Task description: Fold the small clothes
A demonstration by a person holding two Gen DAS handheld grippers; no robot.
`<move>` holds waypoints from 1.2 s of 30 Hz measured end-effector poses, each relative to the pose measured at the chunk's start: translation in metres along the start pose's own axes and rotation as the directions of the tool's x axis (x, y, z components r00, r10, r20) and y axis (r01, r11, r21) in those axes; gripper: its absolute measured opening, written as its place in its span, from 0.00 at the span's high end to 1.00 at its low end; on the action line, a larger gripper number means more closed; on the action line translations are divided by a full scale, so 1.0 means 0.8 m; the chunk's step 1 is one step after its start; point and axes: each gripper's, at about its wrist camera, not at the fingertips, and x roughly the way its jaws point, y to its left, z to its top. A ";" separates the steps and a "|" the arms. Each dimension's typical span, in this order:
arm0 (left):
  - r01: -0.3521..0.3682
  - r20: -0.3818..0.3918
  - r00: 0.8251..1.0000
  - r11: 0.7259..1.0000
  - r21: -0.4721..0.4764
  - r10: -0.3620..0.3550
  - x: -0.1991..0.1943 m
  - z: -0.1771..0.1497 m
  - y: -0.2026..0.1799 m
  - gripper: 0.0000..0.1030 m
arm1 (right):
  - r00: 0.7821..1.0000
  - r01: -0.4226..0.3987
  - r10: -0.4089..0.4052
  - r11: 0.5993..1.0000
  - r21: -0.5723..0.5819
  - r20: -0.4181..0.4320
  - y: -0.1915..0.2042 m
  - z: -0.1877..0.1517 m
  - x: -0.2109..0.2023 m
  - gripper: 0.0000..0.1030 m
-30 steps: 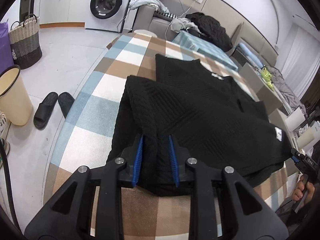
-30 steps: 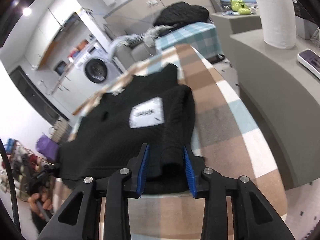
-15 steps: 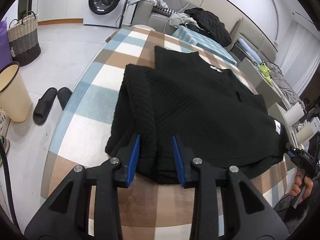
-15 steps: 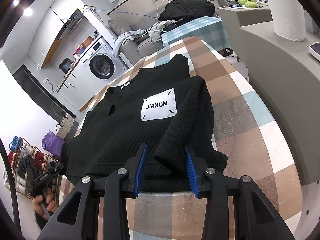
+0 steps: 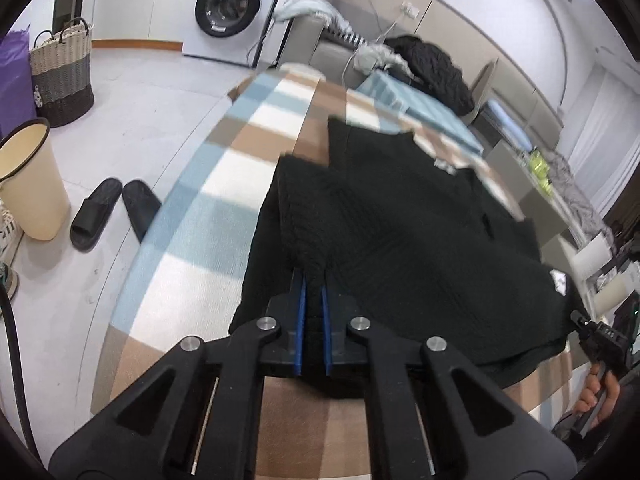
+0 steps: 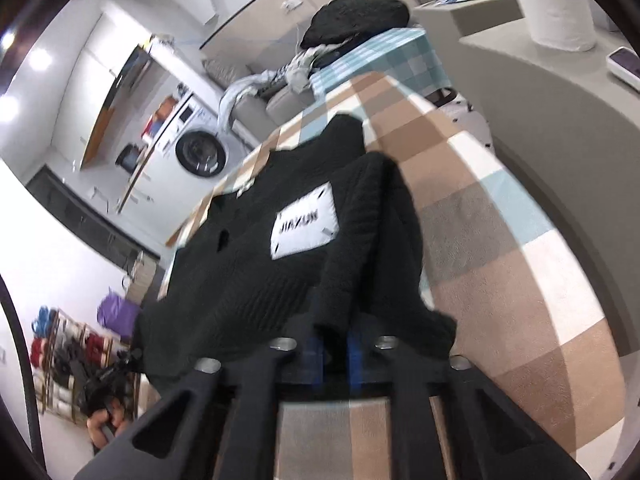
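A black sweater (image 5: 400, 240) lay mid-frame on the checked table (image 5: 192, 264). The left gripper (image 5: 314, 292) and right gripper (image 6: 335, 344) each pinched its near hem at bottom centre.

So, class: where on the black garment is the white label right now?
In the right wrist view the white label sits on top of the black garment spread on the checked tablecloth, left of its folded-in sleeve and ahead of the right gripper.

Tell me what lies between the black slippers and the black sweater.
In the left wrist view, between the slippers and the black sweater: a strip of pale floor, then the checked tablecloth. Nothing else lies there.
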 end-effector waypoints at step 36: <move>-0.029 0.030 0.999 0.999 0.028 0.028 0.158 0.209 -0.023 0.35 | 0.979 0.146 -0.159 0.984 0.104 0.132 0.029 0.207 0.118 0.60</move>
